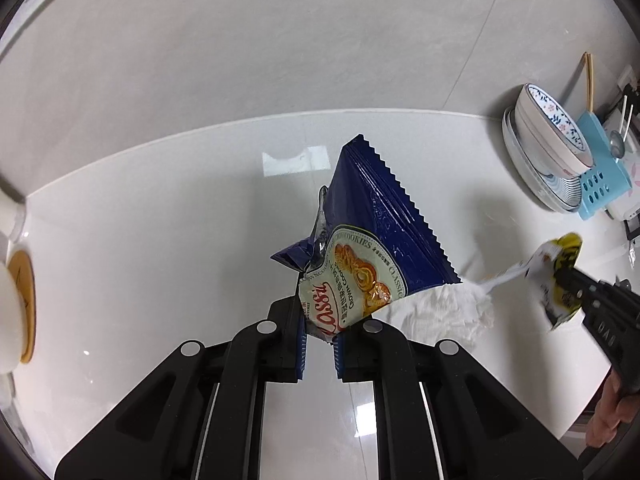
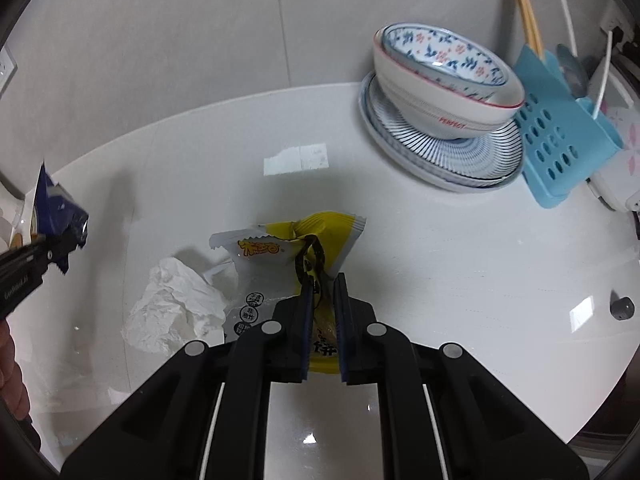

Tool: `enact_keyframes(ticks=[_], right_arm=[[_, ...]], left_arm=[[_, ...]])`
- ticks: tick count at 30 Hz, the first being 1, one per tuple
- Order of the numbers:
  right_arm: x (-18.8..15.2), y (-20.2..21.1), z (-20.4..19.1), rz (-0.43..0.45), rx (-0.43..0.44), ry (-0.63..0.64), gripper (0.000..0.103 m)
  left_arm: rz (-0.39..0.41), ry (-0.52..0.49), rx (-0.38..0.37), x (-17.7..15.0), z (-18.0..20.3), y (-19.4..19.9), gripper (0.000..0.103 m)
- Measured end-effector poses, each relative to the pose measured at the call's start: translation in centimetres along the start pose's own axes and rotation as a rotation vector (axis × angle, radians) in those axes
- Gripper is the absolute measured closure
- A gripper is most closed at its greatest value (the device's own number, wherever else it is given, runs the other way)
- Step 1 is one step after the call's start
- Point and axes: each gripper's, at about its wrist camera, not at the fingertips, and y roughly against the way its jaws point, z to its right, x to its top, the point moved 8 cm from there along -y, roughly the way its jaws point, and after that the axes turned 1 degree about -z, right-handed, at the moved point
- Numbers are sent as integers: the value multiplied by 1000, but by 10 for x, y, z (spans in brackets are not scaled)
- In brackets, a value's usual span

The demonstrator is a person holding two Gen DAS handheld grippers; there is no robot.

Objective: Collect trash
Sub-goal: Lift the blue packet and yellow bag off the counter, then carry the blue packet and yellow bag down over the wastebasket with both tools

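My left gripper (image 1: 319,318) is shut on the lower edge of a dark blue cookie wrapper (image 1: 376,220), which hangs lifted above the white table (image 1: 160,216). In the right wrist view the same wrapper (image 2: 56,208) and left gripper (image 2: 64,246) show at the far left. My right gripper (image 2: 323,292) is shut on a yellow and white snack wrapper (image 2: 296,236), also raised off the table. The left wrist view shows that wrapper (image 1: 558,272) and the right gripper (image 1: 568,284) at the right edge. A crumpled white tissue (image 2: 172,308) lies on the table between them, tissue (image 1: 440,308) partly behind the blue wrapper.
Stacked patterned bowls (image 2: 444,76) sit on striped plates (image 2: 432,152) at the back right, beside a light blue utensil holder (image 2: 560,136) with chopsticks (image 2: 524,12). A small dark knob (image 2: 622,308) lies at the right. A round white and tan object (image 1: 18,296) stands at the left edge.
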Motion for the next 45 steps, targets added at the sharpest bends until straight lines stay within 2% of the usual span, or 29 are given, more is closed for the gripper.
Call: enact_keyframes(ticks=[11,23,36,45], right_arm=[[-1,70,15,111,10,-49,94],[-32,122,-5,165,68,-15,94],[-78,152,-6,186,114,39,94],[-110,169,-3,194,146,67,94]], left_arm=[[29,1,0,-23,14,33,94],[62,21,-12,-58,17,84,94],[87,64,-18,-117,28,130,94],[94,92,-19,-154,37,148,94]])
